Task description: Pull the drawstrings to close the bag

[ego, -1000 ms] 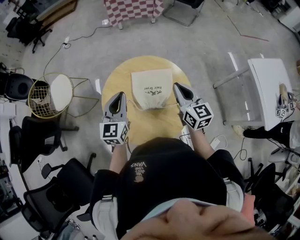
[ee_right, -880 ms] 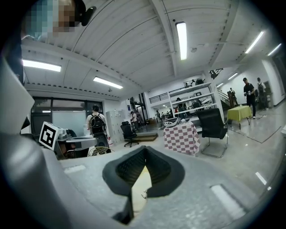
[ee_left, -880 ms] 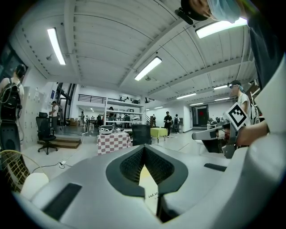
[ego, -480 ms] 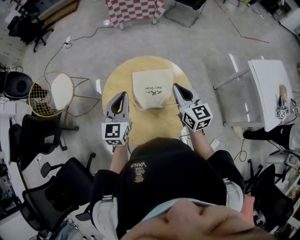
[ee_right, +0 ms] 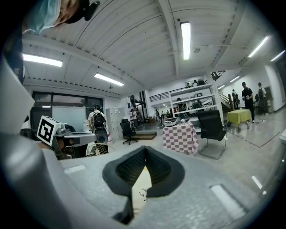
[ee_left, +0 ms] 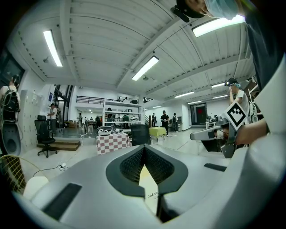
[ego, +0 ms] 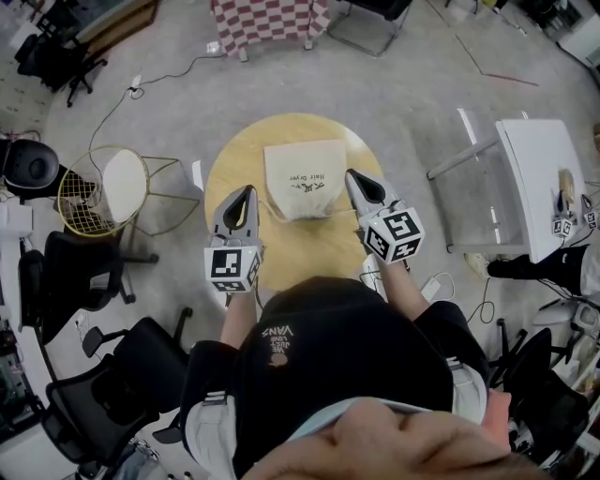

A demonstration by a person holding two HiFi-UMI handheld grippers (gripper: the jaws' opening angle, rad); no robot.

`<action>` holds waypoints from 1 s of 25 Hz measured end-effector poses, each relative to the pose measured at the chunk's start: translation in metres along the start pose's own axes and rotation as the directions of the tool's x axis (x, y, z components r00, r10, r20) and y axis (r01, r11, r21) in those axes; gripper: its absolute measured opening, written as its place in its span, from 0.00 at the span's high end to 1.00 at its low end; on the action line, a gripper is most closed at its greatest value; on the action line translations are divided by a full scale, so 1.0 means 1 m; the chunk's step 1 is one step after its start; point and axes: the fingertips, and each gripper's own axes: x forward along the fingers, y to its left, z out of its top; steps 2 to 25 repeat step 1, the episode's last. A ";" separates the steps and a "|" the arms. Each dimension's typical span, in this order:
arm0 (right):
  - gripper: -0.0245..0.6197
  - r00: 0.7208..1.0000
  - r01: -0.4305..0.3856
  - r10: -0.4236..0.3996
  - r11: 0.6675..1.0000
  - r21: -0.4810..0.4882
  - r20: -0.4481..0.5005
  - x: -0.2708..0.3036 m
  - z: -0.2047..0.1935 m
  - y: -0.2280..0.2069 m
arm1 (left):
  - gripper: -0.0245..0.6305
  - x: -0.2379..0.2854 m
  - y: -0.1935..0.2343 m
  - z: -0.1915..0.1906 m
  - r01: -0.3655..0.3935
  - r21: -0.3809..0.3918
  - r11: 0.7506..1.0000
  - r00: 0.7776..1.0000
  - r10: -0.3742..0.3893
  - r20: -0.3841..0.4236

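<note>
A cream drawstring bag (ego: 303, 178) with dark print lies flat in the middle of the round wooden table (ego: 234, 164). A thin cord runs from the bag's near edge out to both sides. My left gripper (ego: 247, 190) hovers just left of the bag, its jaws shut where the cord ends. My right gripper (ego: 352, 174) sits just right of the bag, likewise shut at the cord's other end. In the left gripper view the jaws (ee_left: 144, 150) meet at the tip, with the bag (ee_left: 149, 190) showing below. The right gripper view shows the same closed tip (ee_right: 144, 150) over the bag (ee_right: 139, 190).
A gold wire basket stand (ego: 94, 192) is left of the table. Black office chairs (ego: 84, 272) stand at the lower left. A white table (ego: 544, 178) is on the right, and a checkered-cloth table (ego: 267, 19) lies beyond. Cables trail on the floor.
The left gripper has edged slightly to the right, toward the bag. The bag and the right gripper look the same.
</note>
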 end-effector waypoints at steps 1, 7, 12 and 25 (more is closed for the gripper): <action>0.97 1.000 0.000 0.000 1.000 0.000 0.000 0.000 0.000 -0.001 | 0.94 0.001 0.000 0.000 0.001 0.000 1.000 1.000 -0.001 0.000; 0.97 1.000 0.000 0.000 1.000 0.000 0.000 0.000 0.000 -0.001 | 0.94 0.001 0.000 0.000 0.001 0.000 1.000 1.000 -0.001 0.000; 0.97 1.000 0.000 0.000 1.000 0.000 0.000 0.000 0.000 -0.001 | 0.94 0.001 0.000 0.000 0.001 0.000 1.000 1.000 -0.001 0.000; 0.97 1.000 0.000 0.000 1.000 0.000 0.000 0.000 0.000 -0.001 | 0.94 0.001 0.000 0.000 0.001 0.000 1.000 1.000 -0.001 0.000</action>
